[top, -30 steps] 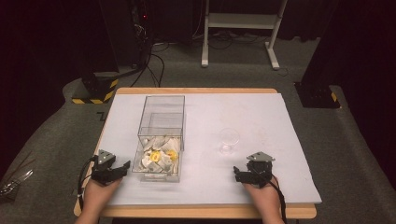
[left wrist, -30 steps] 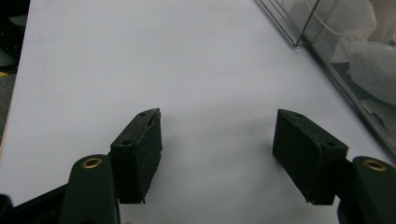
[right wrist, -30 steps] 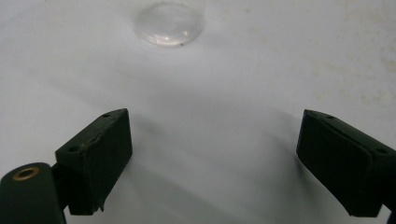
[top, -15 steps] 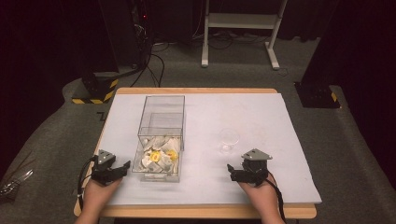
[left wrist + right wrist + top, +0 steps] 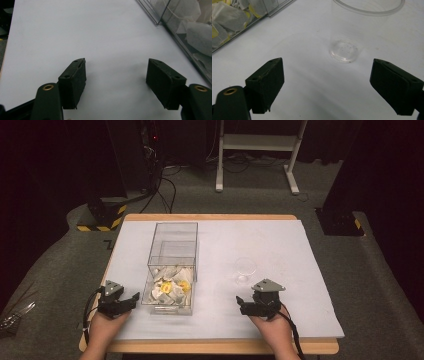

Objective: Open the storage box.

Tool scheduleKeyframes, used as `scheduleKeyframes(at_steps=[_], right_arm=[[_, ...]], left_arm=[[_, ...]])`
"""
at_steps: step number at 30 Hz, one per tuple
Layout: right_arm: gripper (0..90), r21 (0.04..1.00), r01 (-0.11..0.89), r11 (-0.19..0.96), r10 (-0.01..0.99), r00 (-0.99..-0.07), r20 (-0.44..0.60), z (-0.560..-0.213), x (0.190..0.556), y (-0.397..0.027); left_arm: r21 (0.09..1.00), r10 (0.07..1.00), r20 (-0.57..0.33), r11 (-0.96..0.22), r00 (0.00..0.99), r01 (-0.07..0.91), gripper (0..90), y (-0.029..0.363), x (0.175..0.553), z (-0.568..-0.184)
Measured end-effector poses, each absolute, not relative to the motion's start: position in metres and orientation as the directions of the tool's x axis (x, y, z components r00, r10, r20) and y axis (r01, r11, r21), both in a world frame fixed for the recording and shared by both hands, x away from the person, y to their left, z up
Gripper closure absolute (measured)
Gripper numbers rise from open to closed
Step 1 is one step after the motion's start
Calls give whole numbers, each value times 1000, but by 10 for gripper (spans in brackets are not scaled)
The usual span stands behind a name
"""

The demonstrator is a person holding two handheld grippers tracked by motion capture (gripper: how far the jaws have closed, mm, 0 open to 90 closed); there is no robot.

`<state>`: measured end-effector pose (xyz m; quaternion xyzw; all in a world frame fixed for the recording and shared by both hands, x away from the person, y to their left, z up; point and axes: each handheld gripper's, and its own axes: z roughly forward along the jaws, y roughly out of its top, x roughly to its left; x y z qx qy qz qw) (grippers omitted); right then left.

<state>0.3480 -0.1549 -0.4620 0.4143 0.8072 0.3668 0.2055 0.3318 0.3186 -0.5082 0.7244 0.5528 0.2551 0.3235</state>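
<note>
While both grippers wait open and empty, the clear plastic cup [image 5: 245, 269] stands upright just beyond the right gripper [image 5: 250, 306] — light enough to tip if nudged. Beside the left gripper [image 5: 127, 301], a clear box [image 5: 172, 245] holds tea bags [image 5: 170, 288].

Clear cup [image 5: 245, 269], clear box [image 5: 172, 265] w/ white+yellow sachets [image 5: 170, 289], white tabletop [image 5: 280, 245].

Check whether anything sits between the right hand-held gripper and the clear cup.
Nothing visible does. In the right gripper view, only bare white table cover lies between the open right hand-held gripper and the clear cup straight ahead. The clear box of sachets stands off to the side, apart from that path.
</note>
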Motion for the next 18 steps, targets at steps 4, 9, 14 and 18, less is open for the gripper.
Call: scheduleKeyframes(at_steps=[4,9,14,18], right_arm=[[129,763,509,399,810,-585,-33,-459,348,-147],[133,766,502,402,804,-594,-32,-457,349,-139],[132,766,485,422,784,-619,-41,-455,350,-126],[142,773,471,426,771,-636,-38,-454,350,-118]], left_arm=[[751,966,9,-178,259,636,321,319,332,-508],[751,966,8,-177,259,636,321,319,332,-508],[751,966,7,-176,259,636,319,319,332,-508],[752,966,7,-176,259,636,319,319,332,-508]])
